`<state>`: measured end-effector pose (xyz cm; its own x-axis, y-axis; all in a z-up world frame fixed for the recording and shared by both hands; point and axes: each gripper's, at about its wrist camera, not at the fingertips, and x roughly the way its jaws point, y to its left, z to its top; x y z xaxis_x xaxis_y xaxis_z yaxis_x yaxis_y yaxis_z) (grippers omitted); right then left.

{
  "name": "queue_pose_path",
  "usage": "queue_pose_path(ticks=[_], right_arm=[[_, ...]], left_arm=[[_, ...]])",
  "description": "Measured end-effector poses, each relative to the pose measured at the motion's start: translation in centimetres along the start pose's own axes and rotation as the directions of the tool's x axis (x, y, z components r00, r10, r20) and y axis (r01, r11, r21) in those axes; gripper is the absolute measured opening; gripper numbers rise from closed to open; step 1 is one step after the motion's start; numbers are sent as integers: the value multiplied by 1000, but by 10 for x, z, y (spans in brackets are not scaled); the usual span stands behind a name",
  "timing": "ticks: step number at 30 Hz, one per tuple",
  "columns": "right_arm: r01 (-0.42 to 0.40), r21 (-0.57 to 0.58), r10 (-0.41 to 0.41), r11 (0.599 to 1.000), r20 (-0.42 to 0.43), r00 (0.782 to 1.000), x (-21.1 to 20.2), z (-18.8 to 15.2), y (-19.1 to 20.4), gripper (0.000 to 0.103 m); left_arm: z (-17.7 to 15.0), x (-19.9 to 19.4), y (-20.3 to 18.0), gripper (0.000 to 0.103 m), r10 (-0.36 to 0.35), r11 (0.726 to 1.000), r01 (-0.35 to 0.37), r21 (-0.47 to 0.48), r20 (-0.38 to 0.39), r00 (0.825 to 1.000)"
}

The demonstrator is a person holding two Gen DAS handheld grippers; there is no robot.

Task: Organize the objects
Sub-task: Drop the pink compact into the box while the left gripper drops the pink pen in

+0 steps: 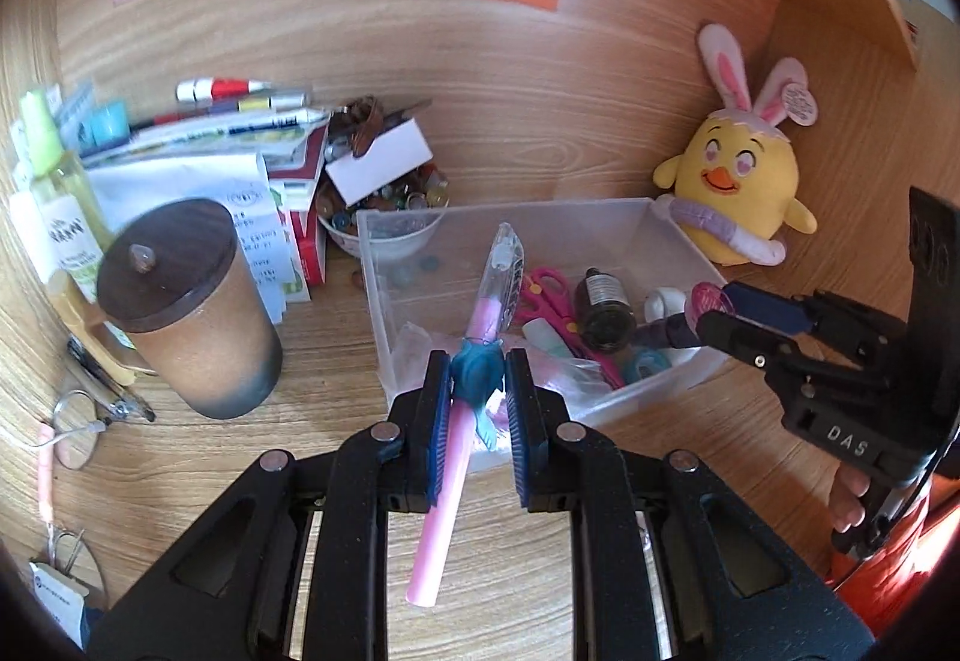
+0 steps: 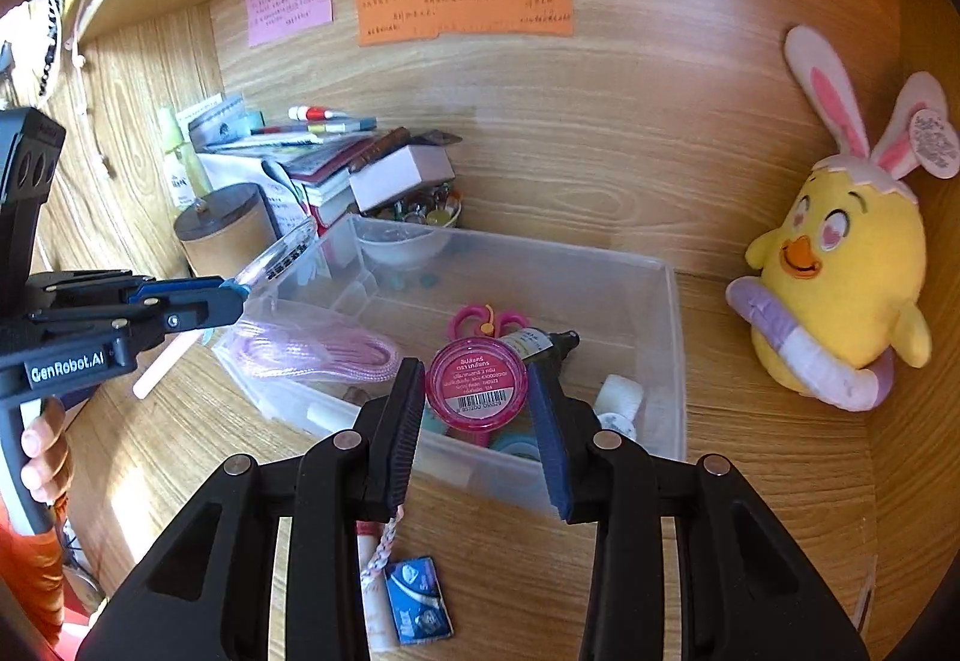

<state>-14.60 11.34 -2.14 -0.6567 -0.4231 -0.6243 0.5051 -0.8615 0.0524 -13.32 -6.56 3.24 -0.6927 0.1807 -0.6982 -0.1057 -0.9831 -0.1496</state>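
Over the wooden desk (image 1: 252, 457), the left gripper (image 1: 477, 391) has its jaws drawn narrow on a pink pen (image 1: 462, 421), pinching it at the teal ornament partway up its barrel. The pen's clear capped end slants up over the near left part of a clear plastic bin (image 2: 672, 361), which sits toward the back of the desk. The right gripper (image 2: 477, 391) has its jaws clamped on a small round pink jar (image 2: 477, 382), barcode label facing up, held above the bin's near right part. Inside the bin lie pink scissors (image 1: 549, 295), a dark bottle (image 1: 603, 307) and a coil of pink cord (image 2: 312, 352). A yellow chick plush (image 2: 840, 289) with rabbit ears sits in the desk's back right corner. A brown lidded canister (image 1: 192, 313) stands left of the bin, before a stack of papers.
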Motion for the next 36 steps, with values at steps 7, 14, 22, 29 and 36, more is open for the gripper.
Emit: queue_pose_path(ticks=[7, 14, 22, 29, 36], right_arm=[[-8, 0, 8, 1000, -61, 998, 28, 2, 1, 32], [-11, -14, 10, 1000, -108, 994, 48, 2, 5, 33], [-9, -22, 6, 1000, -105, 994, 41, 3, 6, 41], [4, -41, -6, 999, -55, 998, 13, 0, 8, 54], [27, -58, -29, 998, -42, 999, -12, -19, 6, 54]], left_arm=[[14, 19, 3, 17, -19, 1000, 18, -13, -40, 999], [21, 25, -1, 20, -38, 999, 37, -18, -45, 998], [17, 6, -13, 50, -22, 999, 22, 29, 18, 1000], [5, -17, -26, 76, 6, 998, -10, 58, 73, 997], [-22, -34, -40, 92, 39, 994, -49, 96, 98, 994]])
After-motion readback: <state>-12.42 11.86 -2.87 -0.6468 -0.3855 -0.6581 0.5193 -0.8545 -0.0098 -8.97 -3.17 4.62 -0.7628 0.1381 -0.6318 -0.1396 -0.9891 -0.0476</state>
